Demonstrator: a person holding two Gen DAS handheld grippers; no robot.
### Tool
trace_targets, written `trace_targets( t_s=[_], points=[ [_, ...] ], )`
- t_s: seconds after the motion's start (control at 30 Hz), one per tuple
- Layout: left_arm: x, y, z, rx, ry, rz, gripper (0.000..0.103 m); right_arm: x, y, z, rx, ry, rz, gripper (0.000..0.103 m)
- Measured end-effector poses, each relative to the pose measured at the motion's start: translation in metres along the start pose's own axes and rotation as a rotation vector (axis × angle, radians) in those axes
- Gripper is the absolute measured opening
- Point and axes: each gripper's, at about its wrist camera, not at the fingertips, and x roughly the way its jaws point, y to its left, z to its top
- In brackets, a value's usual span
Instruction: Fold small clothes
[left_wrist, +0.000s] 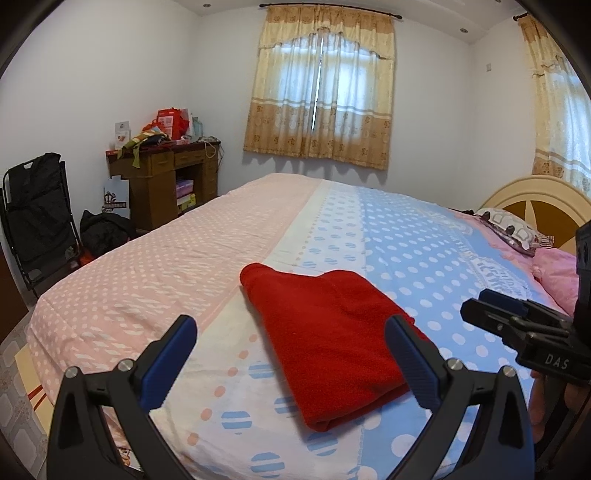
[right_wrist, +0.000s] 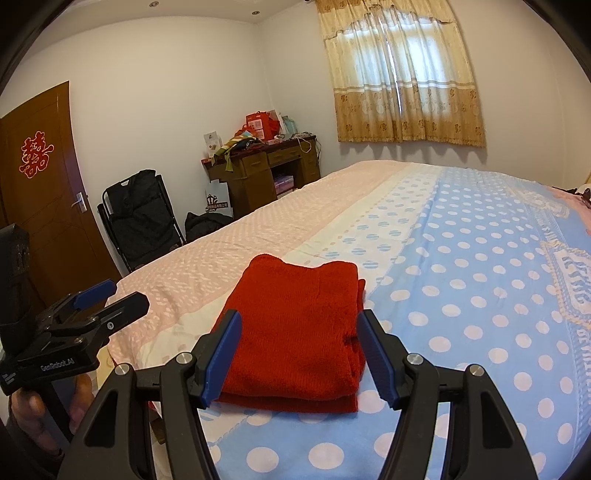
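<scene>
Two hand-held grippers are hovering over a wide bed (left_wrist: 155, 266) whose spotted sheet is running pink on the far left and blue on the right. Lying flat on that sheet, straight ahead of both tools, is a red garment (right_wrist: 295, 332), already doubled into a thick, roughly rectangular stack with layered edges showing along its near and right sides. The left hand-held gripper (left_wrist: 291, 354) is holding its blue-padded jaws spread wide and empty, with the cloth showing between them. The right hand-held gripper (right_wrist: 299, 350) is also gaping with nothing in it, its pads framing the near part of the stack. Judging by the compact shape, the folding looks nearly or fully finished. If one more fold is wanted, it would probably go best with each tool pinching a near corner through every layer, then lifting together and laying the edge squarely onto the far edge, so the layers are not sliding apart or leaving a crooked hem.
</scene>
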Motion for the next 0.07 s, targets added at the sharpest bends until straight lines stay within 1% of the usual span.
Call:
trace_targets(
  t_s=[0.07],
  points=[
    [0.0003,-0.0013,-0.0010,0.014,-0.005,0.010,0.103,0.0004,-0.0001,-0.0009,0.002,0.002,0.001,0.065]
  ],
)
